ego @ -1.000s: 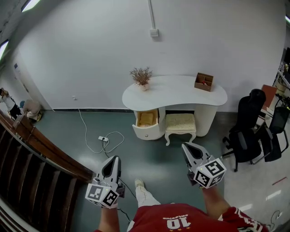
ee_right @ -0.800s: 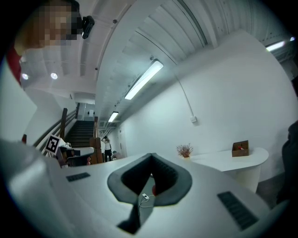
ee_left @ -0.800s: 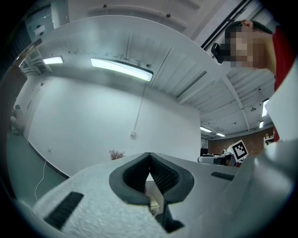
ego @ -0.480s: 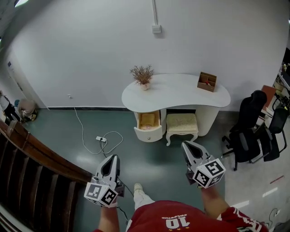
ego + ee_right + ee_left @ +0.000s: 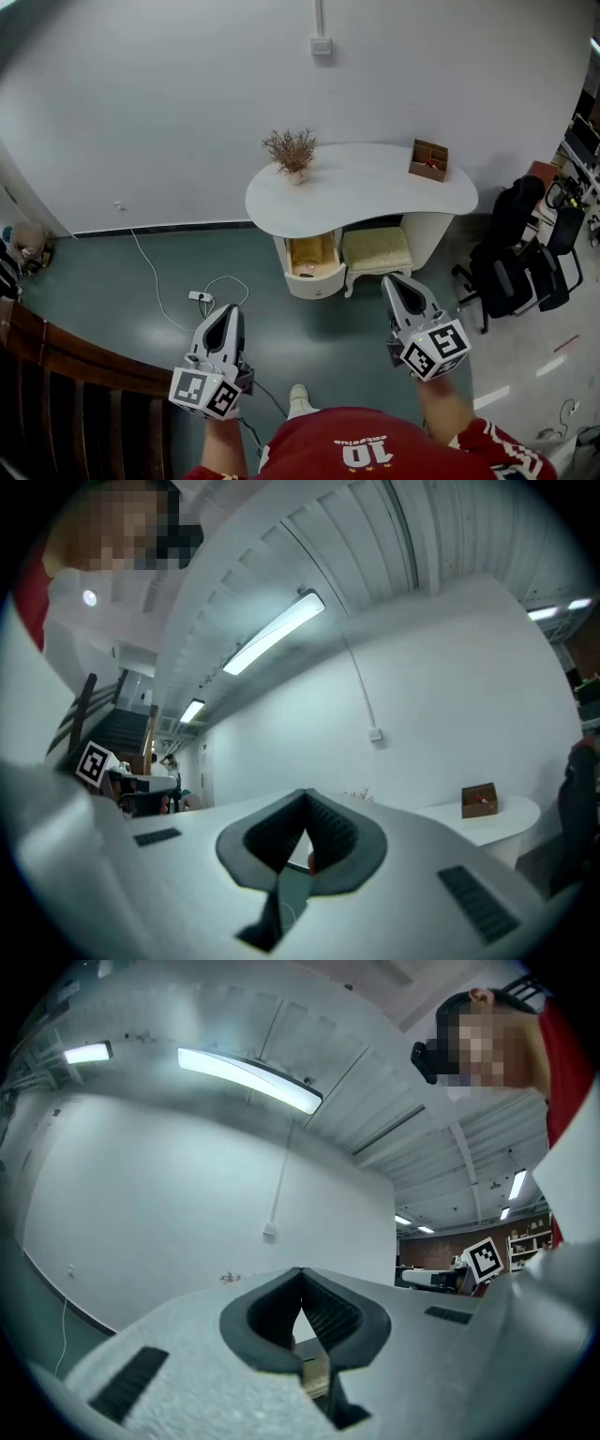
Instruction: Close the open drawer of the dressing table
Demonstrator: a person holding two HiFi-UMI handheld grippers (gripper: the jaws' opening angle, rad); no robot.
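Nothing of the job is done yet, as far as I can judge. The drawer stands pulled out under the left end of the counter of the dressing table, its pale wooden inside showing, with a padded stool just beside it on the right. I am well apart from it across the green floor. My left claw is clenched on nothing, tips together, and my right claw is the same; both point toward the counter without touching anything. What is left is the whole task: get near, set a claw against the drawer front and push it in flush. A dried plant sits near the counter's back left edge and a small wooden box near its back right edge. The only writing I can read is "10" on my red shirt; the small line above it is too fine to read, and the cubes carry only square markers.
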